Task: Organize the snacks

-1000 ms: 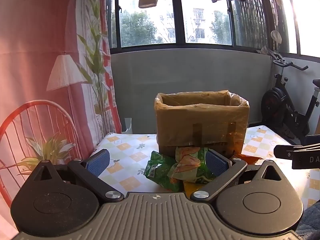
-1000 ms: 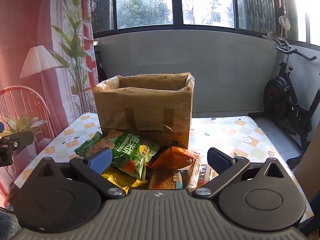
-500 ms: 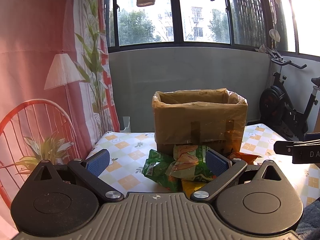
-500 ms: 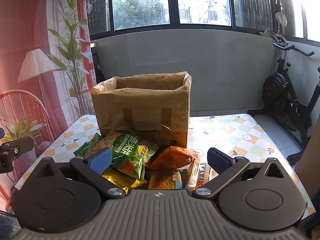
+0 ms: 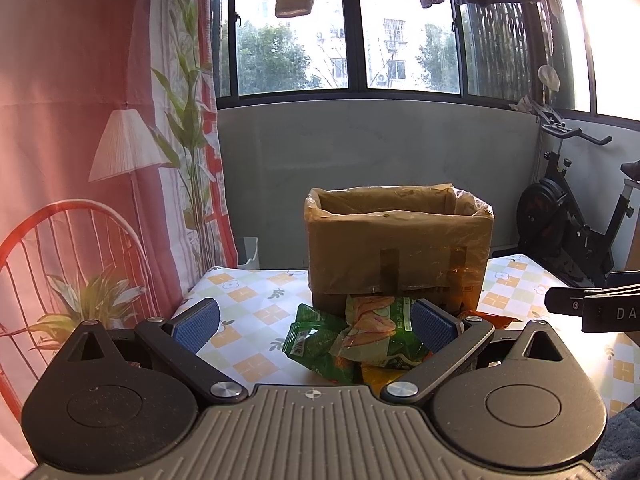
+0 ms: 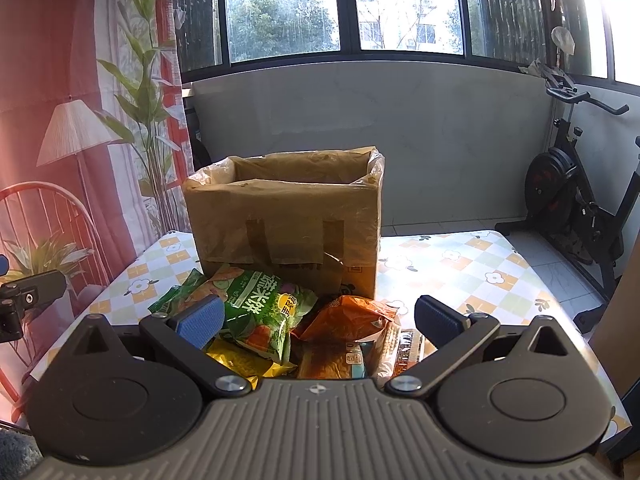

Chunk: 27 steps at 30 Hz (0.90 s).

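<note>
- You are holding the left gripper (image 5: 316,322) with its ribbed blue fingers (image 5: 196,322) spread wide, gripping nothing.
- The right gripper (image 6: 318,318) is gaping just as wide, also empty.
- Crinkly foil snack bags (image 6: 260,308) are lying heaped on the checkered counter (image 6: 472,268), touching the front of the plastic-lined cardboard box (image 6: 288,220).

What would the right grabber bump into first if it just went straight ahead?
Probably the snack pile: the right gripper, open, points at the green snack bag and orange snack bag. The cardboard box stands behind them. Depth is hard to judge.
</note>
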Each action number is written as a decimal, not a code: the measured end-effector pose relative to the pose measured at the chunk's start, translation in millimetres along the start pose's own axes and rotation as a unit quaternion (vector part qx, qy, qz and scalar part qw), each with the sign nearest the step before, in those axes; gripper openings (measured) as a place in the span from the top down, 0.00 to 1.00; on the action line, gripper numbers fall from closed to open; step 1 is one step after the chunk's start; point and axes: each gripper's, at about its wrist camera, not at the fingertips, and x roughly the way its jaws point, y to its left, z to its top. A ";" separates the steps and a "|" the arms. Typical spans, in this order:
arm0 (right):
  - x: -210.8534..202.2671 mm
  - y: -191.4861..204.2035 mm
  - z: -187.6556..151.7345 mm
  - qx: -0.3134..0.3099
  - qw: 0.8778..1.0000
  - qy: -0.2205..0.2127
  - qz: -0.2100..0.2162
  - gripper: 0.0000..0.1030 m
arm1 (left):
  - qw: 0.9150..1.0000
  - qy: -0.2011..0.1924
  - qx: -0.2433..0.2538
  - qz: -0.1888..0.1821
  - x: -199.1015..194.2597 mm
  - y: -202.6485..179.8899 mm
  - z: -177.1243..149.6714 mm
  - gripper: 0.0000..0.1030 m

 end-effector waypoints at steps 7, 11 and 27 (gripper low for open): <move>-0.1 -0.1 1.1 0.002 1.000 -0.001 -0.001 0.00 | 1.000 0.000 0.000 -0.001 -0.1 0.2 0.2 0.00; 0.2 -0.4 1.8 0.003 1.000 -0.001 -0.001 0.00 | 1.000 0.000 0.000 -0.001 -0.2 0.7 0.6 0.00; 0.1 -1.3 1.8 0.006 1.000 -0.002 0.000 0.00 | 1.000 -0.007 -0.001 -0.001 -0.8 0.7 0.3 0.00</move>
